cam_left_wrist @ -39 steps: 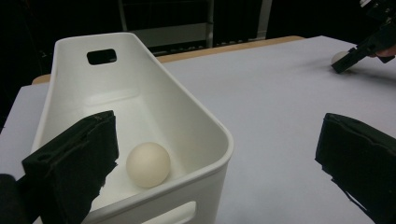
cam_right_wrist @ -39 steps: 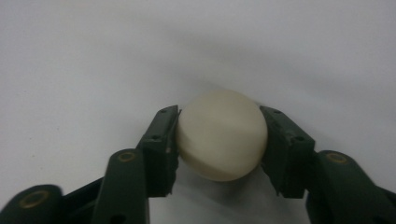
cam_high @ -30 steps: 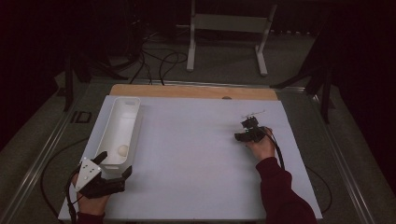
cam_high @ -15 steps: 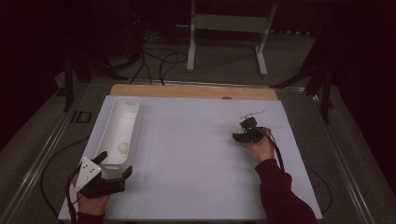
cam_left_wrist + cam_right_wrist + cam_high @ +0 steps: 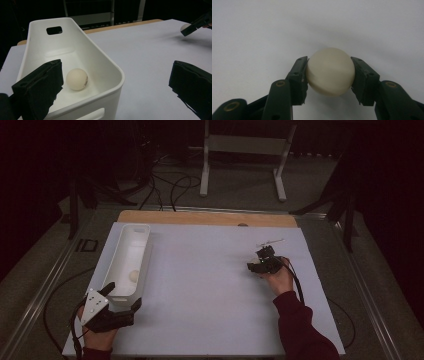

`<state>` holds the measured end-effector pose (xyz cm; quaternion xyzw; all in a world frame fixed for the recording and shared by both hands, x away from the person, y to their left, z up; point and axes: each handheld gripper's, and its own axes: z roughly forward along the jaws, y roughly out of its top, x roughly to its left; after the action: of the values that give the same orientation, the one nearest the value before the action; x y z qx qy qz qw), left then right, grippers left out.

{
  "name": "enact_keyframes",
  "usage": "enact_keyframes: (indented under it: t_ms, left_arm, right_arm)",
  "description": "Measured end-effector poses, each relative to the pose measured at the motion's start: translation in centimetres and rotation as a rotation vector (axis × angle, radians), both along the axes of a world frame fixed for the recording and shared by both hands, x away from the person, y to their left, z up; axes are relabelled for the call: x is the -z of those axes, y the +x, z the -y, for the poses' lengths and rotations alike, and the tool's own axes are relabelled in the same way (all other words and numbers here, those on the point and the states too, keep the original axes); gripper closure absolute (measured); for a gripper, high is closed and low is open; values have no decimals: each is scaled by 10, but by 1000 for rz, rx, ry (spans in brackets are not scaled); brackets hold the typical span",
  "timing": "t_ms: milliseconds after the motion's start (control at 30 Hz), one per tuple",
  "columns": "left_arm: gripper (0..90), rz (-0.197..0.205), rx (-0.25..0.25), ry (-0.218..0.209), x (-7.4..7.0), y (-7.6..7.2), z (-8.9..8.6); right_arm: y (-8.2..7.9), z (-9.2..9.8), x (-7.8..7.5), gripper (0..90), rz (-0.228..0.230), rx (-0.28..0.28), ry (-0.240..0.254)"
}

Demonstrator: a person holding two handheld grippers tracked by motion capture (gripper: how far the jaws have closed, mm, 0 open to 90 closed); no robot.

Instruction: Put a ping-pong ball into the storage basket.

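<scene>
Cream ball [image 5: 330, 72] clamped between both pads of right gripper [image 5: 329, 75], over bare white surface [image 5: 210, 285] on its right side, near far edge. Left gripper [image 5: 115, 87] spread wide, nothing pinched, one jaw inside near end of white bin [image 5: 110, 65], other outside over the sheet. Second cream ball [image 5: 77, 79] resting on bin floor, just beside the inner jaw.

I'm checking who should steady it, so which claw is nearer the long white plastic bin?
Left. The left claw sits open at the long white plastic bin, its near end between the jaws. The right claw is far across the table, shut on a cream ball.
</scene>
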<state>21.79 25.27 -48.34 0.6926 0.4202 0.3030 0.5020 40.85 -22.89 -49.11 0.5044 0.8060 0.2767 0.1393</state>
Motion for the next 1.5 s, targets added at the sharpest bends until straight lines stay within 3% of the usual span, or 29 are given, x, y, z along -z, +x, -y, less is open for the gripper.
enact_keyframes:
  t_ms: [1500]
  left_arm:
    - [1, 2, 1, 2, 0, 0, 0]
  right_arm:
    - [-13, -23, -16, 504, 32, -85, 61]
